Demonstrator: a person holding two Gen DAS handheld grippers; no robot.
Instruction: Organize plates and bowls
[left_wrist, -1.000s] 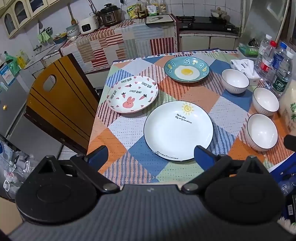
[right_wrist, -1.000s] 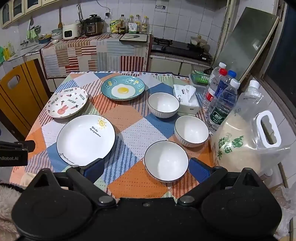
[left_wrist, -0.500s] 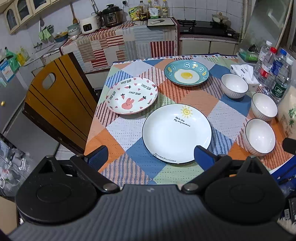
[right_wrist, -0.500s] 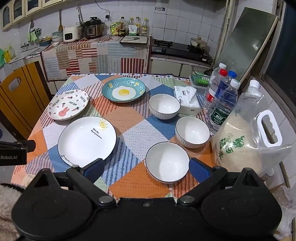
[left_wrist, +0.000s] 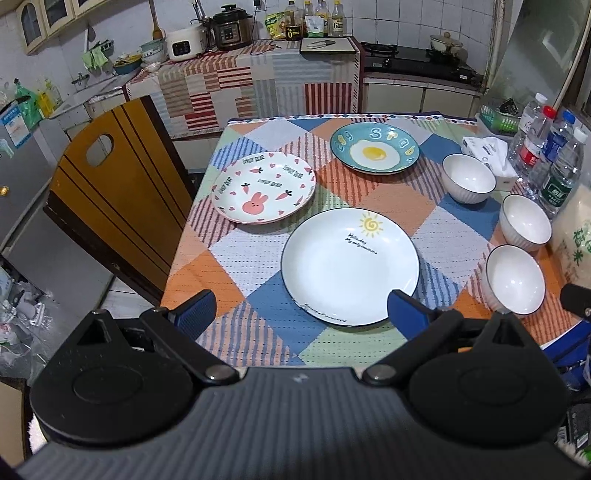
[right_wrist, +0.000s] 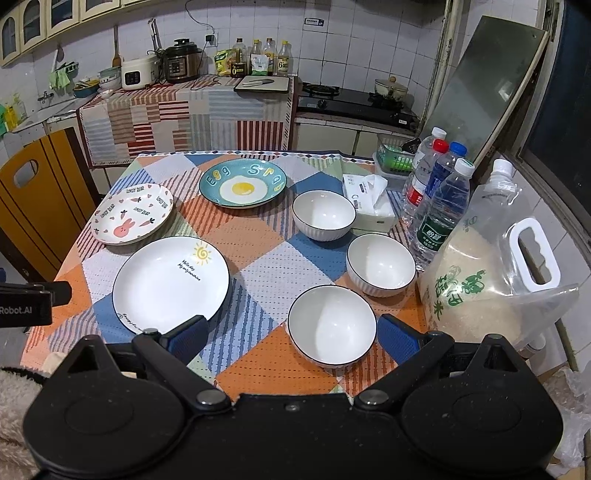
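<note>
Three plates lie apart on the checked tablecloth: a white sun plate (left_wrist: 350, 265) (right_wrist: 170, 282) nearest me, a pink rabbit plate (left_wrist: 263, 192) (right_wrist: 133, 213) at the left, a teal egg plate (left_wrist: 374, 152) (right_wrist: 242, 182) at the back. Three white bowls stand in a row on the right: near (right_wrist: 331, 329) (left_wrist: 515, 278), middle (right_wrist: 380, 264) (left_wrist: 525, 225), far (right_wrist: 324, 214) (left_wrist: 468, 182). My left gripper (left_wrist: 301, 314) is open and empty above the table's near edge, before the sun plate. My right gripper (right_wrist: 291, 341) is open and empty, its fingers either side of the near bowl, above it.
A large rice jug (right_wrist: 491, 266), several water bottles (right_wrist: 439, 210), a tissue box (right_wrist: 371, 206) and a green basket (right_wrist: 397, 158) line the table's right side. A wooden chair (left_wrist: 107, 192) stands at the left. Kitchen counters are behind.
Both grippers have drawn back and risen slightly, so the table looks a little farther away. The plates and bowls have not moved. Both grippers stay open.
</note>
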